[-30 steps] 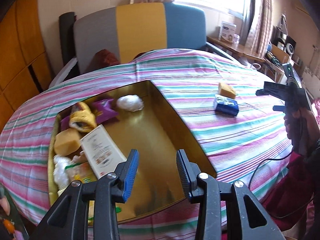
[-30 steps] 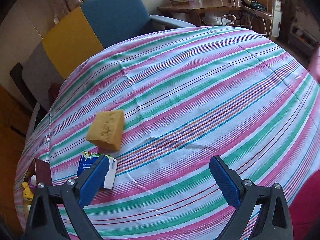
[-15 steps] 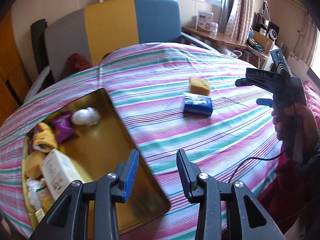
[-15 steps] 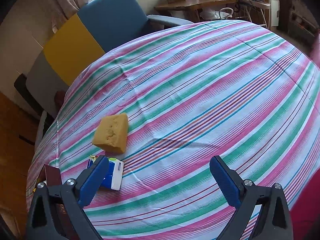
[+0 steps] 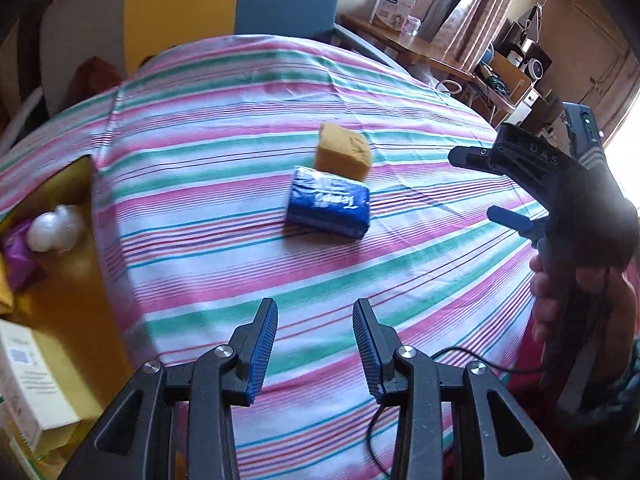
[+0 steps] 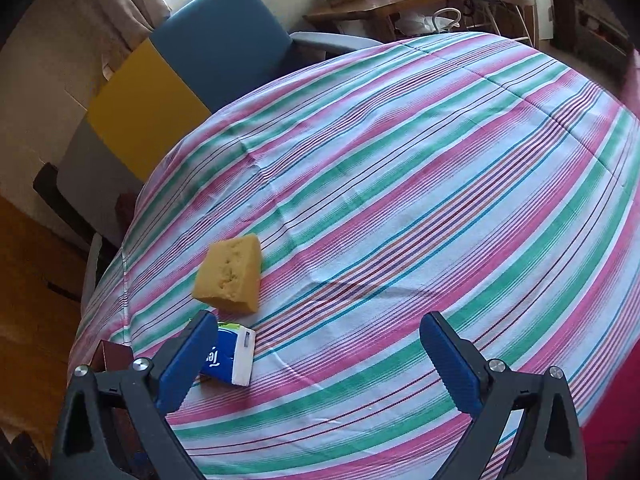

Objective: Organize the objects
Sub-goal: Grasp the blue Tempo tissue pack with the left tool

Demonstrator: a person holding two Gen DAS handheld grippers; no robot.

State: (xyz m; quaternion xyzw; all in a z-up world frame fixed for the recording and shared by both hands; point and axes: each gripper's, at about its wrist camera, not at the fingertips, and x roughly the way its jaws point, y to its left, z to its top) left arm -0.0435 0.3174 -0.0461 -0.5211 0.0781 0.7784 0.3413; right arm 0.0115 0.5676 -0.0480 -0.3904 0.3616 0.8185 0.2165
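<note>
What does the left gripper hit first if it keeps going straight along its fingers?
Probably bare striped tablecloth. The left gripper is empty, with nothing between its fingers. The blue tissue pack and yellow sponge lie farther along that line, though depth is unclear.

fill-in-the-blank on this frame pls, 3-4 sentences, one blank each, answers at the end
1. The yellow sponge and the blue tissue pack lie on the ____ tablecloth.
2. The left gripper holds ____ between its pads.
3. The sponge lies on the ____ side of the tissue pack from the left gripper.
4. The white cotton ball lies in the ____ box.

Missing words: striped; nothing; far; gold
</note>
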